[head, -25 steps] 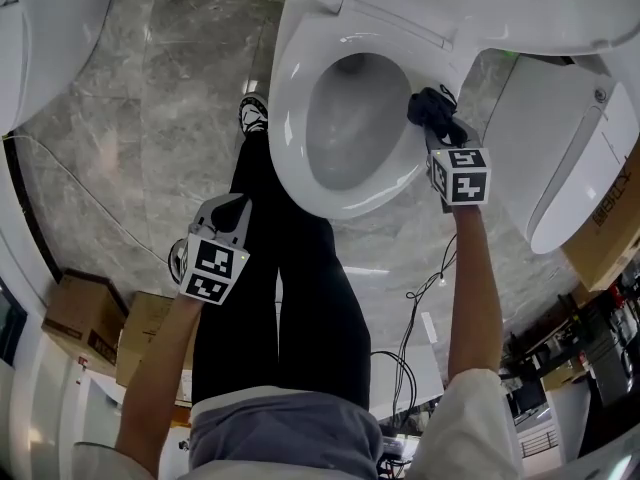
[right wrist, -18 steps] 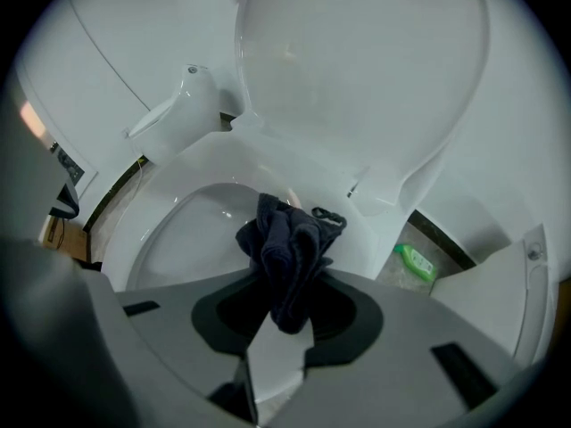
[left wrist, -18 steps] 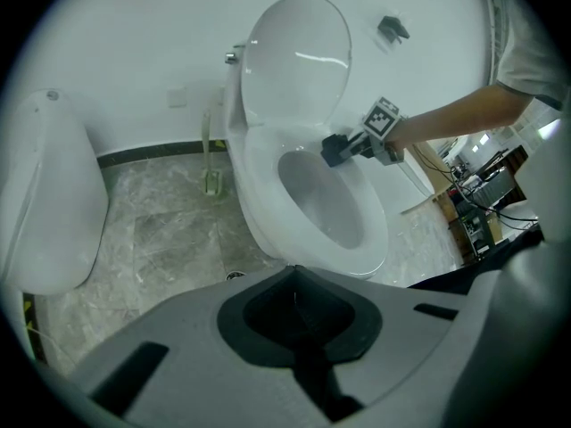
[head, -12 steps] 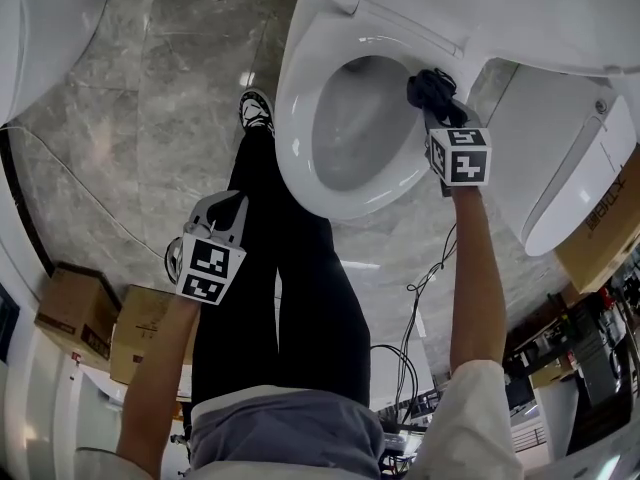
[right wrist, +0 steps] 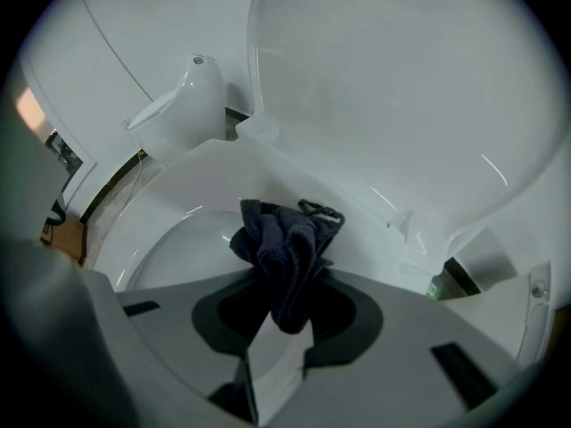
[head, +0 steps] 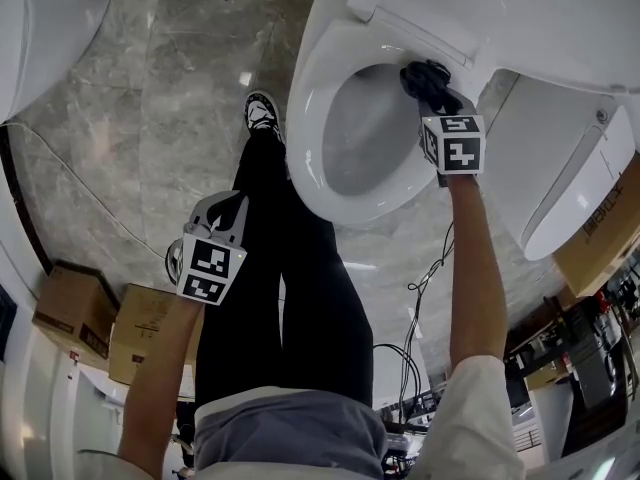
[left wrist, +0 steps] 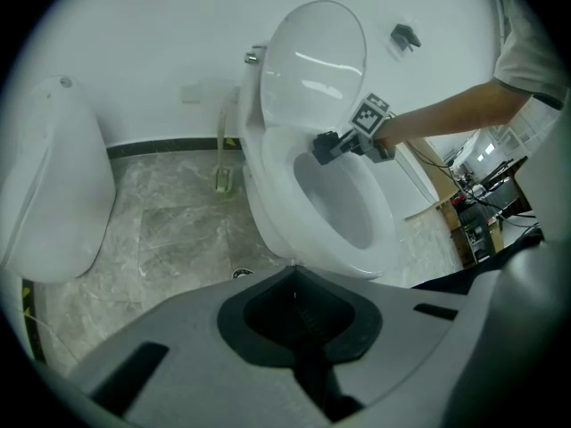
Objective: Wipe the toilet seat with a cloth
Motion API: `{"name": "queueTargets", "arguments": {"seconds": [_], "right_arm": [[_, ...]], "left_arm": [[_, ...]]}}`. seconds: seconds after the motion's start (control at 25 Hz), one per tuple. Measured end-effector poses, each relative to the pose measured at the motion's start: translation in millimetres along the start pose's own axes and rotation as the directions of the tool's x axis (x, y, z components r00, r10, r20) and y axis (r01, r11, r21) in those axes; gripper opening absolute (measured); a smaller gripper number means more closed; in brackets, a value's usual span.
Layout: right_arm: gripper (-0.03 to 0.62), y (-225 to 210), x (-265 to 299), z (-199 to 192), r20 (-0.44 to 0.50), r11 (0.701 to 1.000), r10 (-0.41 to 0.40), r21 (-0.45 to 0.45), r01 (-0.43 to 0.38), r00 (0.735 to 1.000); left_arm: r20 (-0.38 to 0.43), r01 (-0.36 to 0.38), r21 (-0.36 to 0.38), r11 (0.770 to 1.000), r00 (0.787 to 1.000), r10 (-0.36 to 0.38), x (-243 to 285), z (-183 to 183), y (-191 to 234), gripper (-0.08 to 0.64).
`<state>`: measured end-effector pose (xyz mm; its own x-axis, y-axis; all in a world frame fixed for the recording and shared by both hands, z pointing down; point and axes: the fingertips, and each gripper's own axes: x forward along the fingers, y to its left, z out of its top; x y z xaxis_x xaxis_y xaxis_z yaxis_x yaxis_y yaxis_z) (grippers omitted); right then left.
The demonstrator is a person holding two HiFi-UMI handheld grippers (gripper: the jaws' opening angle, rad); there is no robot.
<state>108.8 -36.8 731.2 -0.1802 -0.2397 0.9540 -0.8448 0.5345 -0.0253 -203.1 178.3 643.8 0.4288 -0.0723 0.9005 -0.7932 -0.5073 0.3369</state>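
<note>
Pinching the cloth, right tongs; only left gripper view shows left tongs closed.

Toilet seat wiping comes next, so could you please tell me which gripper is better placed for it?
Right. The right gripper is shut on the dark cloth, which touches the toilet seat at its rear. The left gripper is shut, empty, hanging over the floor by the person's leg.

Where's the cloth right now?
Head view, upper right: the cloth is clamped in the right gripper, on the toilet seat at its rear right, just below the raised lid.
</note>
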Motion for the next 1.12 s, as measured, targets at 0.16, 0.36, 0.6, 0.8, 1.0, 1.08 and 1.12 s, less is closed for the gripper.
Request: {"name": "queueTargets", "arguments": {"seconds": [0.16,0.36,0.6,0.8,1.0,1.08,1.12], "right_arm": [[0.094,8.9,7.1,11.3,0.004,1.000,0.006,0.004,-0.006,1.000],[0.094,21.4,10.8,21.3,0.014,1.000,0.024,0.015,-0.024,1.000],[0.094,52.0,8.5,42.3,0.048,0.998,0.063,-0.014,-0.063,0.997],[0.094,85.8,5.3,50.5,0.090,0.994,0.114,-0.013,-0.113,0.989],[0.094,105.7,-10.3,57.1,0.143,0.989,0.150,-0.013,-0.149,0.978],[0.094,109.8,-16.9,56.8,0.155,0.987,0.162,-0.019,-0.161,0.975],[0.094,110.7,-20.2,56.4,0.162,0.986,0.165,-0.017,-0.165,0.973]], "left_arm": [[0.008,-0.007,-0.008,1.000,1.000,0.007,-1.9,4.3,7.8,0.009],[0.019,-0.003,-0.011,1.000,1.000,0.003,-0.8,3.6,8.8,0.009],[0.022,-0.001,0.000,1.000,1.000,0.001,-3.2,7.6,3.5,0.009],[0.036,-0.002,0.020,1.000,0.999,0.002,-6.2,14.0,-4.9,0.009],[0.064,-0.014,0.030,0.999,0.998,0.012,-16.6,23.5,-9.5,0.009],[0.084,-0.037,0.017,0.999,0.996,0.036,-23.6,28.7,-6.2,0.009],[0.094,-0.050,0.006,0.999,0.994,0.050,-27.3,31.4,-3.8,0.009]]}}
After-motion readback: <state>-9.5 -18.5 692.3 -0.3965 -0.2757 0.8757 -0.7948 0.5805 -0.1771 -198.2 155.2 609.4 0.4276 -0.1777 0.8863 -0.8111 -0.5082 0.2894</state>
